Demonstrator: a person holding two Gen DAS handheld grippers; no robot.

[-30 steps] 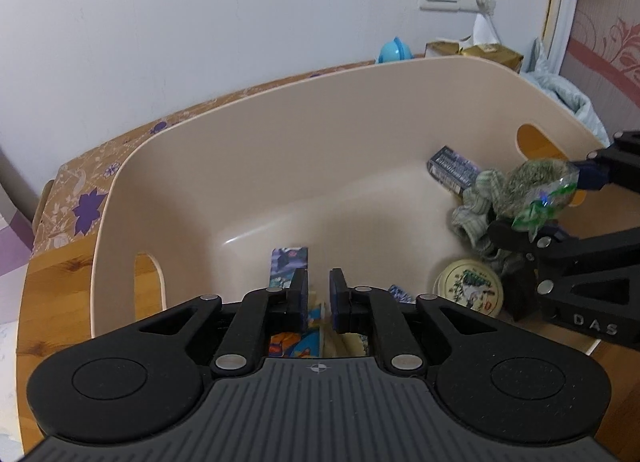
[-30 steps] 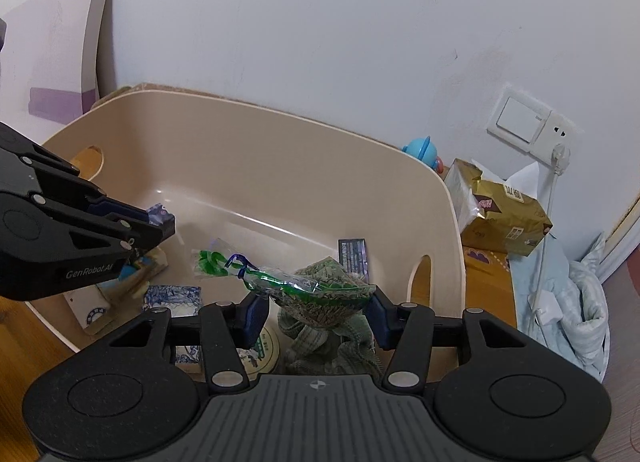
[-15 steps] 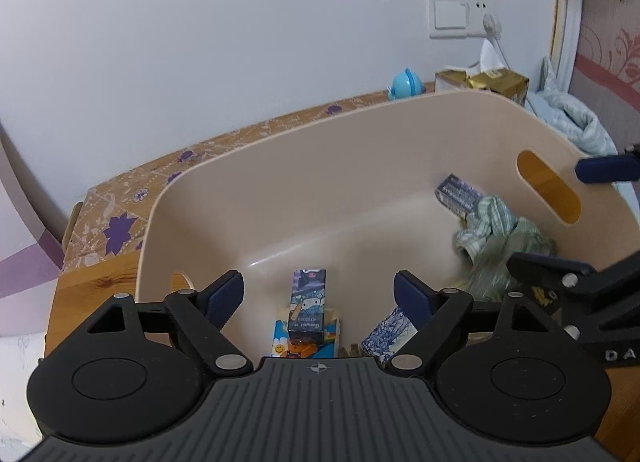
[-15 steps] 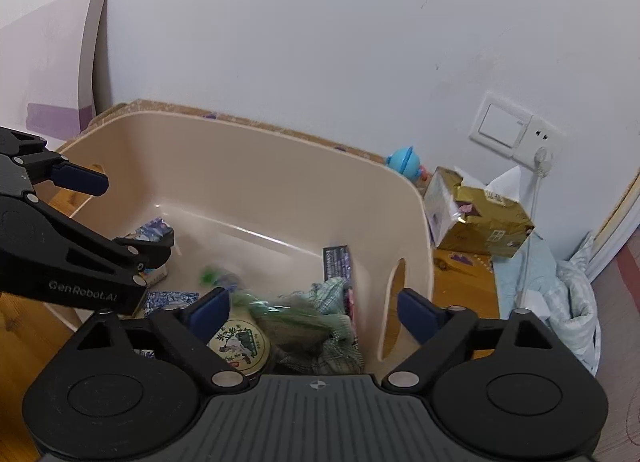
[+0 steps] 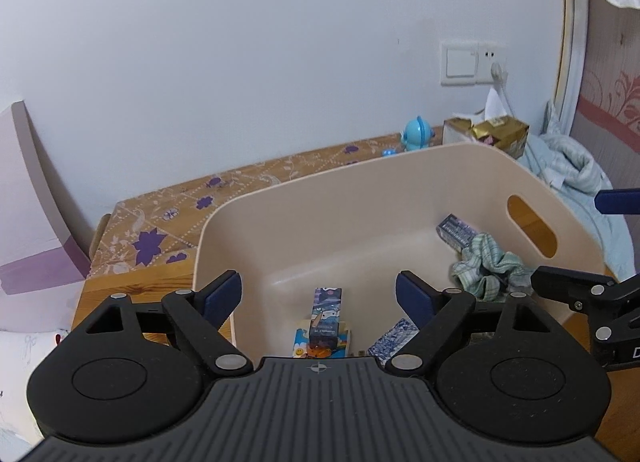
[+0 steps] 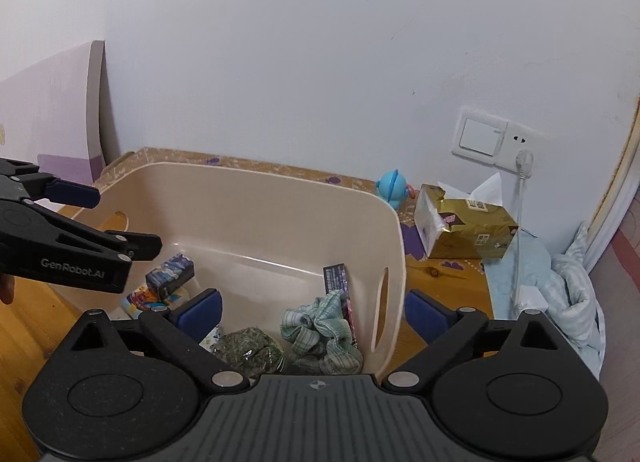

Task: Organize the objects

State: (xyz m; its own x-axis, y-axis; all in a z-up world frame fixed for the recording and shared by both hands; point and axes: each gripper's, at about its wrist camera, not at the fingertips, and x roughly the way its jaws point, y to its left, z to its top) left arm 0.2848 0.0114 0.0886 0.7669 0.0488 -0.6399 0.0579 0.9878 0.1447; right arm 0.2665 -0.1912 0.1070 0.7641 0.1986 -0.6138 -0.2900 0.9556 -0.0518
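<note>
Left wrist view is showing the left gripper (image 5: 318, 294) with its fingers (image 5: 224, 294) standing wide apart and empty, hanging over the near end of the bin (image 5: 360, 182). Directly under that gap, on the bin floor, a small purple box (image 5: 327, 316) is lying on a cartoon card (image 5: 306, 344), so the gap reads as a release straight above them. A blue patterned packet (image 5: 394, 340) is lying just beside them.

In the right wrist view the right gripper (image 6: 314, 312) is spreading its fingers (image 6: 200, 312) further, with nothing between them. Below it, at the bin's near wall, a bag of dried greens (image 6: 248, 354) is resting against a checked cloth (image 6: 320, 336), and a dark box (image 6: 338, 282) is lying just behind the cloth, close to the bin's handle slot. Everything loose is gathered inside the bin, which seems to be the point of the sorting.

Beyond the bin, on the counter (image 6: 440, 274), a gold tissue box (image 6: 468, 230) and a blue toy (image 6: 392, 186) are sitting outside it, probably the next candidates.
</note>
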